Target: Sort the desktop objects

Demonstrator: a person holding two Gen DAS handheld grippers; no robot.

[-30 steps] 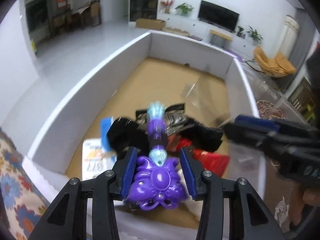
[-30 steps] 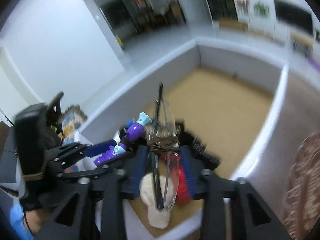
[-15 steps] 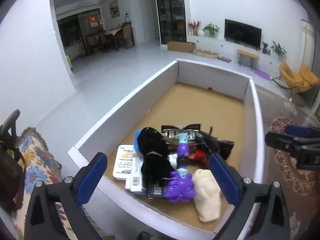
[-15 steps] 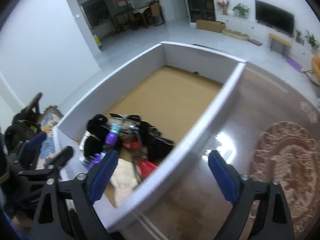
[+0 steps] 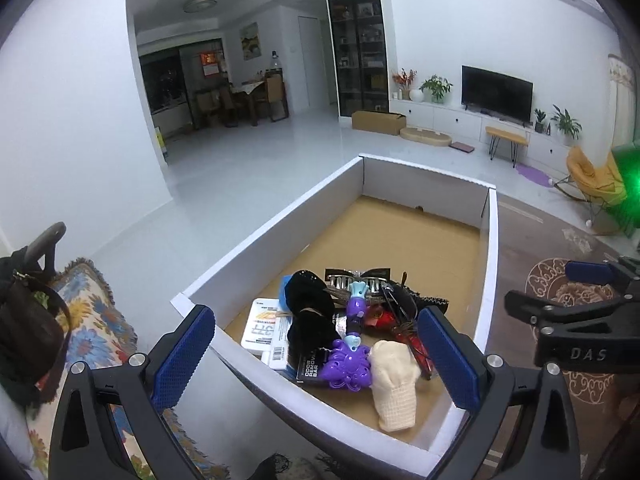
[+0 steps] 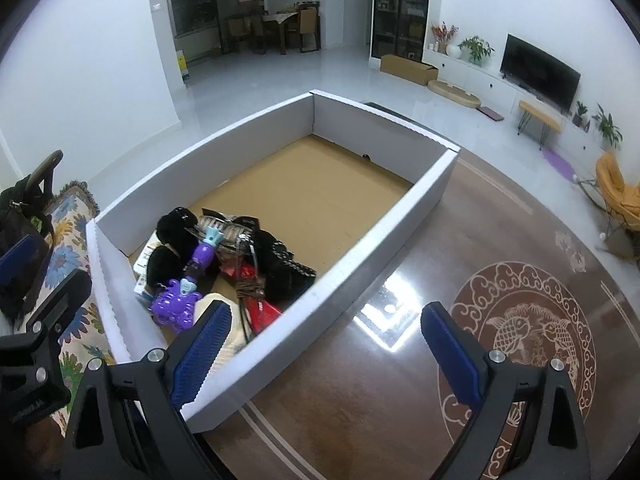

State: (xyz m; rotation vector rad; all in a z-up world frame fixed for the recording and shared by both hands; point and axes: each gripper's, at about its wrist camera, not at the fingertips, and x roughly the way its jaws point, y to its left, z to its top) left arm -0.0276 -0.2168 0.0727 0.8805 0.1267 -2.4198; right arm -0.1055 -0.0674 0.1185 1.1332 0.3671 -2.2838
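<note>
both claws now gape empty, left gripper (image 5: 316, 350) and right gripper (image 6: 324, 350) having dropped the purple toy (image 5: 350, 354) and glasses (image 5: 404, 320) in the box (image 5: 280, 236) at six o'clock, so both are sorted.

Both wrist cameras look steeply down from close above; they share the white box (image 5: 490, 280) (image 6: 404, 208) toward 12 o'clock.

I count one white-walled box (image 5: 280, 224) with a brown cardboard floor, open-topped, centre frame. Heaped in its near corner: purple toy wand (image 5: 352, 344) lying flat, cream knitted piece (image 5: 394, 384) beside it, black fuzzy item (image 5: 310, 312), white labelled packets (image 5: 262, 326), red item (image 6: 262, 312), dark hair clips (image 5: 358, 278).
</note>
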